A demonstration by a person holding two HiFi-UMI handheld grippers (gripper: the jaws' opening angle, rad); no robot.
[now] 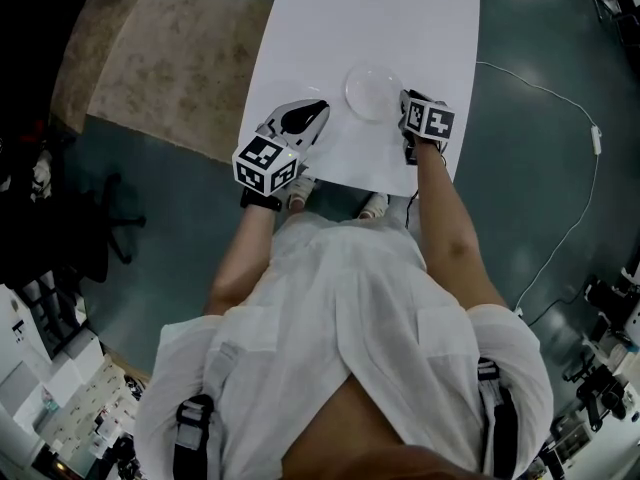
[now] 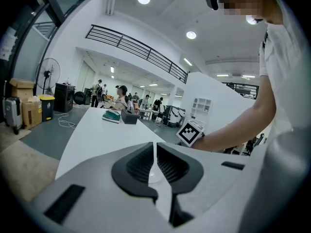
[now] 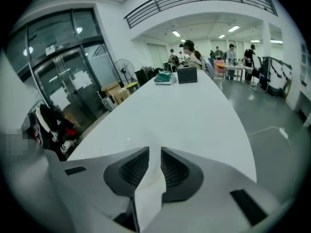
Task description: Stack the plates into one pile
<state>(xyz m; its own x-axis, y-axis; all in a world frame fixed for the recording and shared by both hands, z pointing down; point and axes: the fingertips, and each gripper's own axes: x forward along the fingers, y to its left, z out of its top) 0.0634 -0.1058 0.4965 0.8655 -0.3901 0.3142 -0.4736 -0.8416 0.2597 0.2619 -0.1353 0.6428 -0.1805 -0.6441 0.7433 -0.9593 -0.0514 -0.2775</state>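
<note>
A round, pale, glassy plate [image 1: 372, 90] lies on the white table [image 1: 330, 28] near its front edge; whether others lie under it I cannot tell. My right gripper [image 1: 404, 100] is at the plate's right rim. In the right gripper view its jaws [image 3: 155, 150] stand a little apart, and a pale strip [image 3: 148, 188] fills the gap: plate rim or table, I cannot tell. My left gripper [image 1: 322, 106] hovers just left of the plate, apart from it. Its jaws [image 2: 154, 145] are shut with nothing between them, and the right gripper's marker cube [image 2: 190, 132] shows beyond them.
The table's near edge [image 1: 340, 176] runs just behind both grippers. A green box [image 3: 165, 77] and a black box [image 3: 187, 74] stand at the far end. On the floor are a rug [image 1: 170, 63] to the left and a white cable [image 1: 560, 108] to the right.
</note>
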